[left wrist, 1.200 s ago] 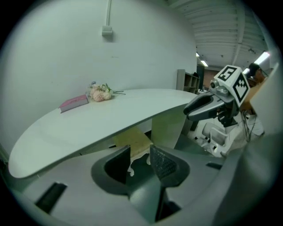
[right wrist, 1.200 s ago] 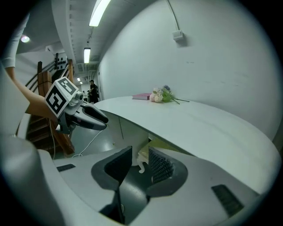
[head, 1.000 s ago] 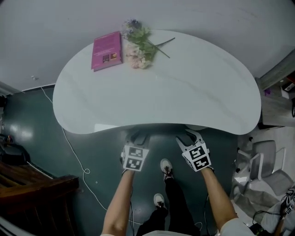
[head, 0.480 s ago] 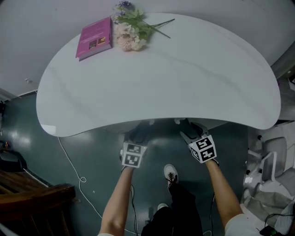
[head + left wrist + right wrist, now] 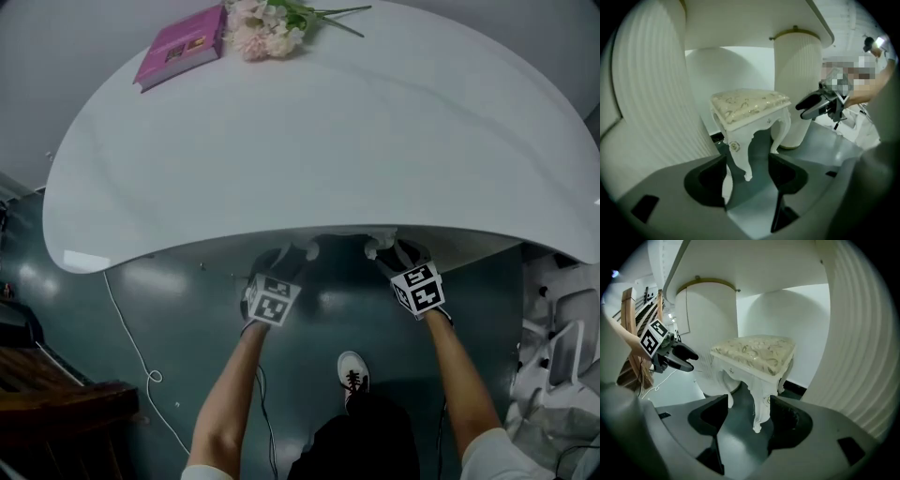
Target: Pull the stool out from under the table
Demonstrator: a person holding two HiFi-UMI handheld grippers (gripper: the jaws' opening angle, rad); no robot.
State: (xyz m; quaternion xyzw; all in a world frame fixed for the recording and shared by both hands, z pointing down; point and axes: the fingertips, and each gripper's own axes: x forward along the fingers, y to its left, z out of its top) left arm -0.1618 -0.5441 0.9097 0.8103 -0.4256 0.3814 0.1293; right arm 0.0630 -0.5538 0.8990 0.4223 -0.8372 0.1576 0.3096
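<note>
jaws of the left gripper (image 5: 747, 171) are noted wide apart, having just been opening, with nothing pressed between the pads. the same is recorded for the right gripper (image 5: 749, 414): spread wide, just been opening, empty.

the stool (image 5: 751, 107) is found straight ahead of both grippers, upright under the table (image 5: 328, 150), on the dark floor (image 5: 187, 309), set between a broad ribbed pedestal (image 5: 651, 93) and a round column (image 5: 797, 84). from the head view it is hidden by the tabletop.

the near left leg (image 5: 742, 157) is framed in the gap of the left jaws but lies beyond the tips and is not touched. the near right leg (image 5: 760, 408) is framed likewise by the right jaws, also apart from them.

the cushioned seat looks rectangular. its long side is judged to run crosswise, from one gripper to the other, though the wide lens leaves this unsure. neither hand is judged nearer; each is lined up on its own front corner.

a short reach forward is judged to be needed before either leg or the seat rail can be clamped, and only then can the stool be pulled back toward the person.
</note>
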